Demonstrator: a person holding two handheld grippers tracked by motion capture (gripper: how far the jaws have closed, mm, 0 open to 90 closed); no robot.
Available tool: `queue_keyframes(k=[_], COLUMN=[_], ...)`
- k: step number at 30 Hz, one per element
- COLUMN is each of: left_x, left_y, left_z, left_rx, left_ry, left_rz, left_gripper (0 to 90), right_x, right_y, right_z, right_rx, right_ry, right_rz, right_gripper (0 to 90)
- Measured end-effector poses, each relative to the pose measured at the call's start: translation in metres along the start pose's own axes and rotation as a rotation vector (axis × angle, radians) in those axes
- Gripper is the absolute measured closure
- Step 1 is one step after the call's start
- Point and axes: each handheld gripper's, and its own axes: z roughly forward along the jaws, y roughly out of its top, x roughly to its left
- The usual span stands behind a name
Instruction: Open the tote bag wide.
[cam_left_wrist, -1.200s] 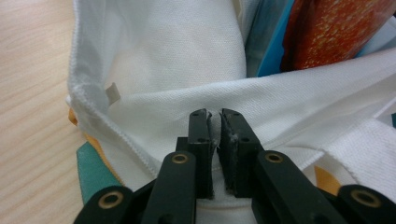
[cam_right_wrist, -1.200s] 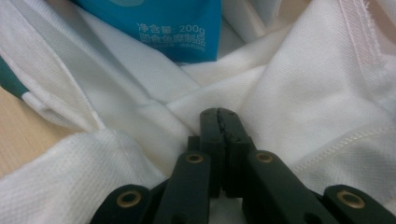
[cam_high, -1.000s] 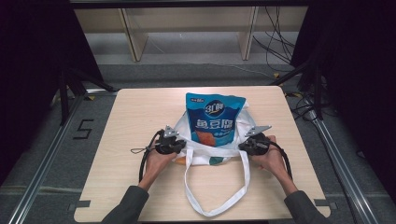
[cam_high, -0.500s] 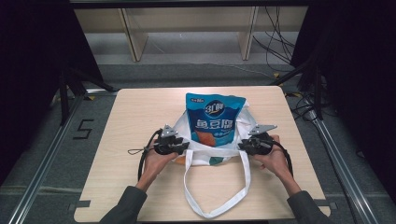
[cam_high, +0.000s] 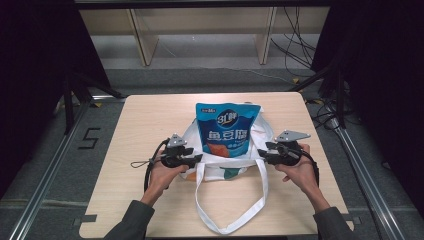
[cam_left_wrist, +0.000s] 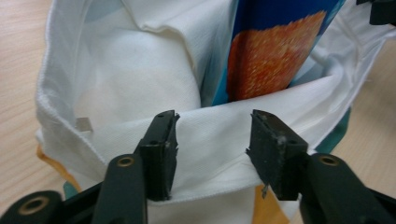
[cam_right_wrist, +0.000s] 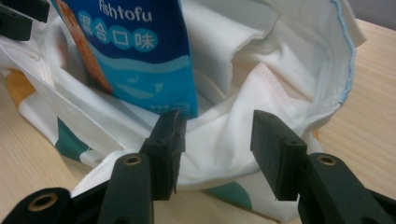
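While both grippers let go of the bag's (cam_high: 226, 167) rim, the thing to do well is back off straight and gently, so the cloth does not snag on a pad and tip the pouch (cam_high: 227, 134). The pouch stands upright in the bag's mouth, at the middle of the desk (cam_high: 145, 115), the handles trailing from the bag toward the person.

Left gripper (cam_high: 192, 159): at the bag's left edge, hand level, pointing in at the bag. Its fingers (cam_left_wrist: 161, 151) have just been opening and stand apart, rim fold between them, unpressed.

Right gripper (cam_high: 264, 152): at the bag's right edge, mirrored pose. Its fingers (cam_right_wrist: 273, 149) have likewise just been opening; cloth sits loose in the gap.
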Motion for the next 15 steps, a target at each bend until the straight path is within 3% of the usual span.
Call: queue_keyframes(k=[1,2,6,9,12,15], left_x=[0.0015,-0.0002,-0.0006,0.0029,0.0028,0.001], left_y=[0.0009,0.0011,0.0025,0.0034,0.0038,0.0068], left_z=[-0.0026,-0.0022,-0.0047,-0.0048,-0.0057,-0.0076], left_rx=[0.009,-0.007,-0.034,-0.05,-0.048,-0.057], left_ry=[-0.015,-0.01,-0.033,-0.086,-0.089,-0.121], left_rz=[0.002,-0.019,-0.023,-0.098,-0.085,-0.102], left_gripper=[47.0,45.7,42.7,36.3,36.2,31.1], right_x=[-0.0002,-0.0002,0.0026,0.0025,0.0035,0.004], right_y=[0.0002,0.0008,0.0006,0.0012,0.001,0.0012], right_z=[-0.0011,-0.0038,-0.0058,-0.006,-0.0052,-0.0051], right_rx=[-0.015,-0.01,-0.029,-0.032,-0.022,-0.024], right_ry=[-0.005,0.004,0.017,0.031,0.023,0.026], right_rz=[-0.006,0.004,0.034,0.041,0.042,0.038], right_gripper=[52.9,52.5,52.0,51.6,51.3,51.3])
